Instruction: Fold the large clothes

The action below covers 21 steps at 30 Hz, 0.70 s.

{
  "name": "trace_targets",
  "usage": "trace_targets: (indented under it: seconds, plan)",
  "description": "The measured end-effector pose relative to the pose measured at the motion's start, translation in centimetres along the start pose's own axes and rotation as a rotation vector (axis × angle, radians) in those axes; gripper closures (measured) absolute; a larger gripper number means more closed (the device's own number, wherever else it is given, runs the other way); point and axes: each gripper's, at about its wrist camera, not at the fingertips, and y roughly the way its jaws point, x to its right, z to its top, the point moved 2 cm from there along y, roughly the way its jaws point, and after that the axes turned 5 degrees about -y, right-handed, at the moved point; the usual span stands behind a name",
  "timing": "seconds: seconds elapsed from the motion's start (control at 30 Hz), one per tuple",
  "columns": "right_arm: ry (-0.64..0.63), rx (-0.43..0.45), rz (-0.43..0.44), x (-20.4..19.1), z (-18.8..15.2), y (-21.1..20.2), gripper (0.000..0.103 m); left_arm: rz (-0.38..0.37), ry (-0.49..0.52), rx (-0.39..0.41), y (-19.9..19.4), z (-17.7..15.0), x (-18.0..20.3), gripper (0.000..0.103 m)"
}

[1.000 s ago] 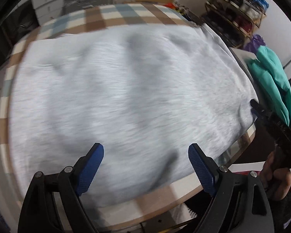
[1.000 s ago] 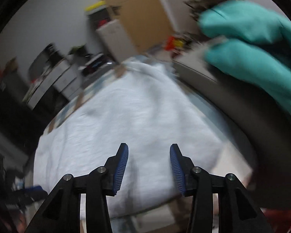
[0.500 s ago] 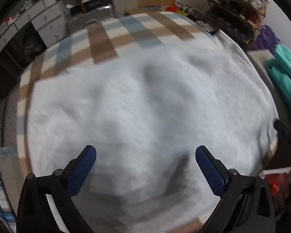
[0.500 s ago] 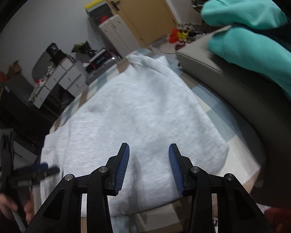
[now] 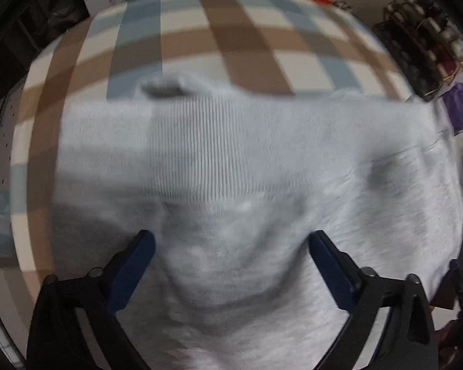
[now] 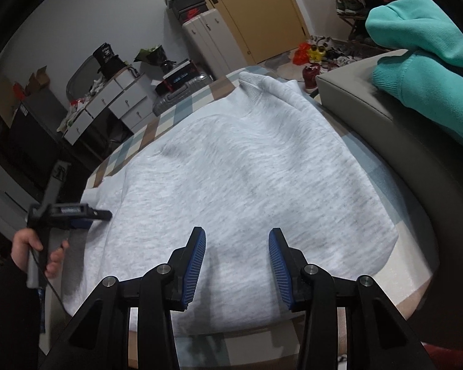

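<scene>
Grey sweatshirt (image 6: 247, 185) on checked cloth (image 5: 231, 37); no legible writing.

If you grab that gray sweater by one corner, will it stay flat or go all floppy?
Probably floppy: the sweater already lies in soft wrinkles and sags over the table edge. It looks thick and fleecy, so likely heavy for cloth. It probably won't slide much on the checked cover.

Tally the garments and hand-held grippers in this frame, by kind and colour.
Grey sweatshirt on the checked table: 1
Teal garment on the grey cushion: 1
Hand-held grippers: 2, left and right, both open
Total: 4
</scene>
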Motion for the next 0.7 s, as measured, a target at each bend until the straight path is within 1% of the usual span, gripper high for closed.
trace_targets:
  seconds: [0.03,0.07,0.13,0.2,0.23,0.27,0.33,0.4,0.43,0.47,0.5,0.53,0.57,0.6,0.63,0.7]
  plan:
    - [0.003,0.001,0.005,-0.1,0.1,0.1,0.060,0.011,0.022,0.055,-1.4,0.6,0.0,0.008]
    - [0.006,0.001,0.008,-0.2,0.1,0.1,0.060,0.047,0.033,0.108,-2.4,1.1,-0.2,0.008]
    - [-0.004,0.004,0.011,-0.7,0.3,0.3,0.060,0.091,0.035,0.143,-2.8,1.8,-0.9,0.008]
    - [-0.024,0.006,0.013,-1.0,0.3,0.3,0.060,0.052,0.010,0.106,-1.2,2.5,-1.8,0.008]
    - [-0.037,0.003,0.013,-1.3,0.2,0.3,0.060,0.063,-0.005,0.071,0.3,2.5,-2.3,0.008]
    - [-0.049,0.001,0.011,-1.5,0.2,0.3,0.060,0.078,-0.012,0.051,1.4,2.3,-2.3,0.008]
    - [-0.066,0.000,0.009,-1.6,0.1,0.3,0.060,0.069,-0.026,0.039,2.6,2.1,-2.3,0.006]
    - [-0.064,-0.002,0.005,-1.5,0.1,0.4,0.060,0.079,-0.037,0.038,2.7,2.2,-1.9,0.008]
    - [-0.055,-0.007,0.007,-1.4,0.1,0.5,0.060,0.090,-0.036,0.061,1.7,2.6,-1.2,0.020]
    - [-0.049,-0.011,0.008,-1.3,0.1,0.6,0.060,0.107,-0.023,0.126,-0.2,2.9,0.0,0.038]
    - [-0.038,-0.018,0.006,-1.2,0.1,0.7,0.060,0.100,-0.003,0.170,-1.5,3.1,1.1,0.039]
    - [-0.031,-0.023,0.008,-1.1,0.1,0.8,0.060,0.052,0.037,0.245,-4.0,3.2,3.3,0.037]
    - [-0.026,-0.027,0.018,-1.2,0.2,0.9,0.060,-0.013,0.073,0.298,-5.9,3.2,5.8,0.031]
    - [-0.026,-0.026,0.025,-1.3,0.2,0.8,0.060,-0.050,0.101,0.304,-6.8,3.2,7.3,0.024]
    - [-0.033,-0.021,0.027,-1.5,0.3,0.7,0.060,-0.095,0.151,0.270,-7.0,3.3,10.3,0.016]
    - [-0.054,-0.012,0.026,-1.9,0.3,0.5,0.060,-0.143,0.229,0.200,-6.2,3.4,14.8,0.016]
